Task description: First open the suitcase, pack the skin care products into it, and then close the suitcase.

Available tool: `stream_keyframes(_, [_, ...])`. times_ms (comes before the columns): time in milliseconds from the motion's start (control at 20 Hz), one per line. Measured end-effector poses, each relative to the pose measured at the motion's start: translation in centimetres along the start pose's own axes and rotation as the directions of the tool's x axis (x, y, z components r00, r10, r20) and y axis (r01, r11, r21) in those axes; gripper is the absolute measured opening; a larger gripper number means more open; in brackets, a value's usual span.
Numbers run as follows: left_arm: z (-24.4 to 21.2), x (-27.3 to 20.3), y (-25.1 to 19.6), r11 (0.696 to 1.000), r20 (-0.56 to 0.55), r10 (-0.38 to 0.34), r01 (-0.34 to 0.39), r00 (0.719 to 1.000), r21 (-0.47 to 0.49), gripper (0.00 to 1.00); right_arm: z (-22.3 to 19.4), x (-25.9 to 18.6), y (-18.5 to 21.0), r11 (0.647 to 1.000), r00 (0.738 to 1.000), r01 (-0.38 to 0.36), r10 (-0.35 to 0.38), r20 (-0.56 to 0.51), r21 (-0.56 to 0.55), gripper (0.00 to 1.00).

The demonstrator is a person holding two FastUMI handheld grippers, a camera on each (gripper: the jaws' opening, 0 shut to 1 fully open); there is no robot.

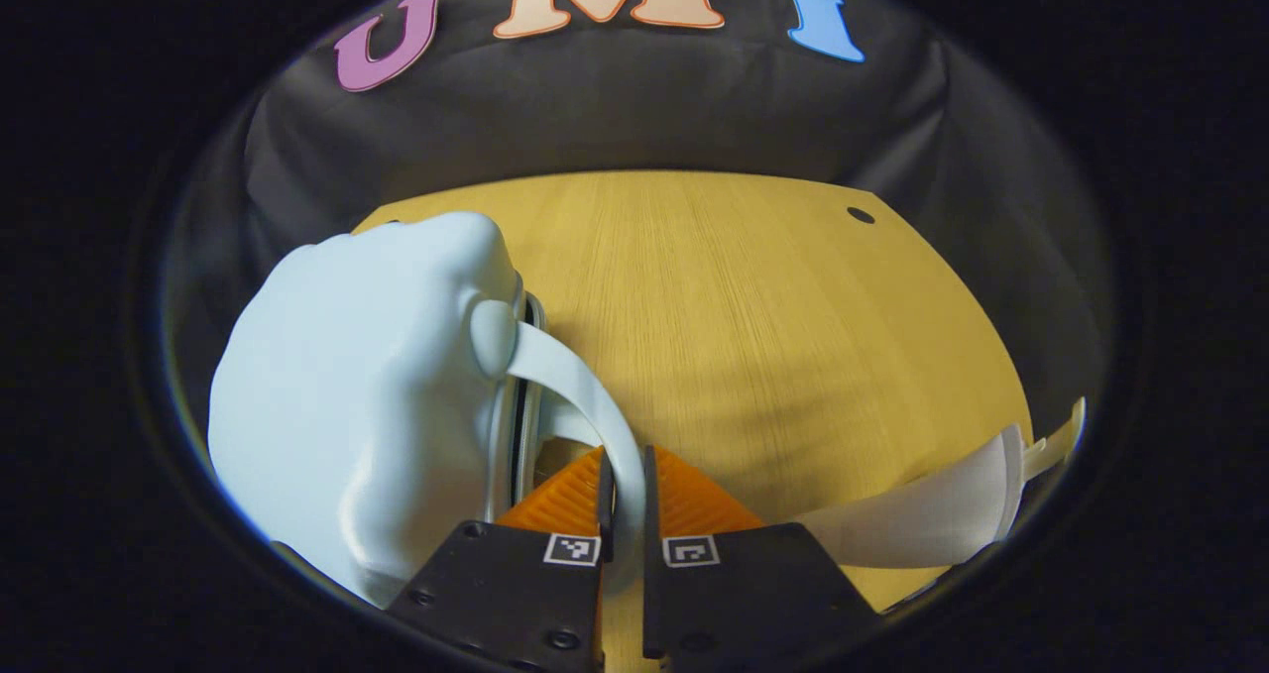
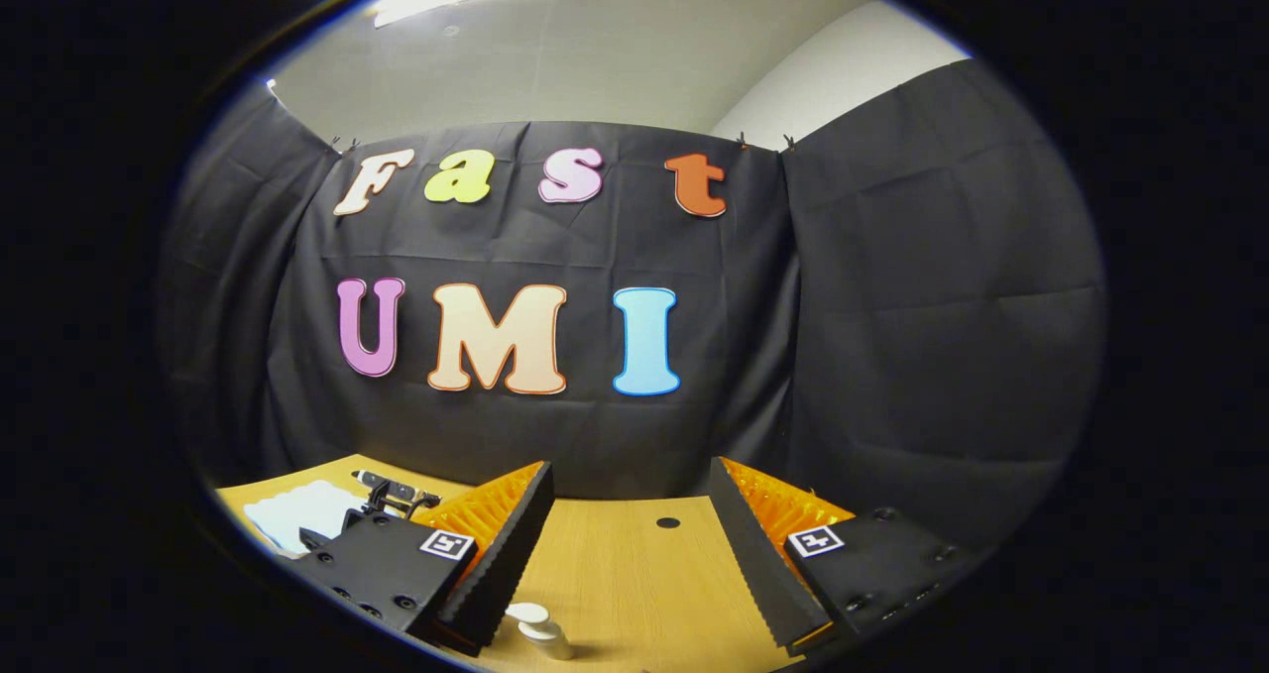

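**Left gripper clamped on the suitcase handle, right gripper spread above the table**

In the left gripper view, the left gripper (image 1: 623, 500) sits at 6 o'clock, its ridged fingers (image 1: 565, 500) pressed together on the thin, smooth, pale strap handle (image 1: 585, 386) of the suitcase (image 1: 347, 405). The suitcase is a glossy, rounded, pale blue hard shell lying at 8 o'clock on the wooden table (image 1: 753, 326), whose grain runs in fine straight lines. A dark seam with a metallic rim runs along the shell's edge beside the handle. A curved white plastic piece (image 1: 932, 519) lies at 4 o'clock.

In the right gripper view, the right gripper (image 2: 634, 554) at 6 o'clock holds its saw-toothed fingers wide apart, grasping nothing. Between them, low down, stands a small white skin care bottle (image 2: 538, 630) on the table. The suitcase shows at 8 o'clock, behind the left gripper's dark body.
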State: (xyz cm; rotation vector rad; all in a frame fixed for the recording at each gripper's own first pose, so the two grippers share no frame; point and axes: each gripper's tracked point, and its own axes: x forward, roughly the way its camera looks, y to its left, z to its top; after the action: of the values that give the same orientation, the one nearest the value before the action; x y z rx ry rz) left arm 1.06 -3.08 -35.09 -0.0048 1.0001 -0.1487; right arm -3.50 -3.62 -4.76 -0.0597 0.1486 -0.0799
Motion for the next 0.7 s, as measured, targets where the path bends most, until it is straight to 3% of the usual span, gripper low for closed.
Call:
stream_keyframes(100, [0.2, -0.4, -0.3, 0.999, -0.011, -0.027, 0.026, 1.0, -0.018, 0.05, 0.1, 0.0, 0.3, 1.0, 1.0, -0.009, 0.009, 0.004, 0.0, 0.98])
stream_keyframes(250, [1.3, -1.4, -0.6, 0.999, 0.024, -0.003, 0.002, 1.0, 0.052, 0.0, 0.2, 0.0, 0.9, 1.0, 1.0, -0.026, 0.026, 0.017, -0.005, 0.98])
stream_keyframes(700, [5.2, -7.1, -0.8, 0.996, 0.116, -0.062, 0.055, 0.991, 0.064, 0.0, -0.5, 0.3, 3.2, 0.996, 0.996, -0.084, 0.084, 0.011, 0.011, 0.98])
